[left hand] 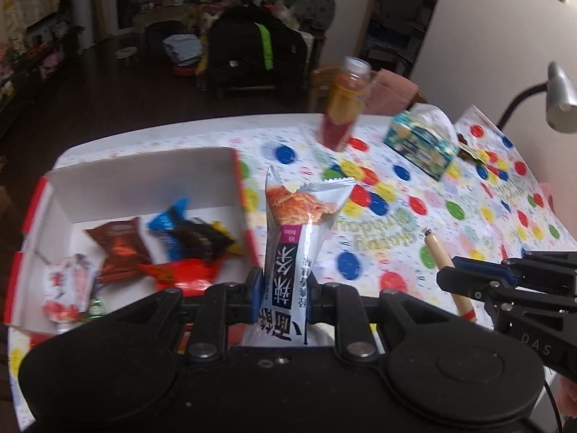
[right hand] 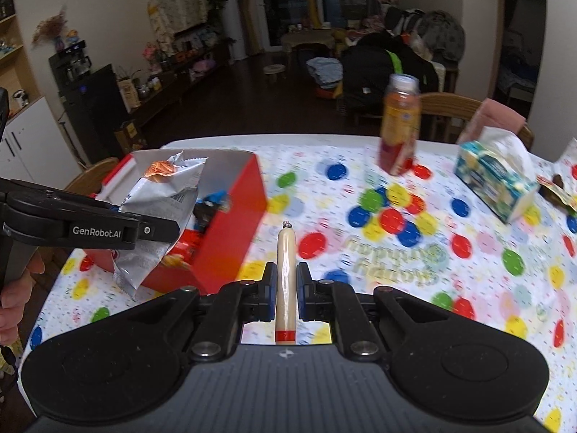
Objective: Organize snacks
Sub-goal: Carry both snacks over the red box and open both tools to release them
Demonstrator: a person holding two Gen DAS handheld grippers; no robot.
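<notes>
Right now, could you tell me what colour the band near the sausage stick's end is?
Red, on the pale sausage stick; clearest in the right wrist view.

We see open tablecloth ahead of both grippers, free for passage; the red box walls off the left, while a bottle and tissue box stand along the far edge.

— We see a tablecloth in white, spotted with red, blue, yellow and green dots.

— And our box is red outside, white inside.

— The silver packet carries an orange noodle picture and black-and-white characters.

— We note the pale cream sausage stick with one red band, and a bottle orange above, red below.
</notes>
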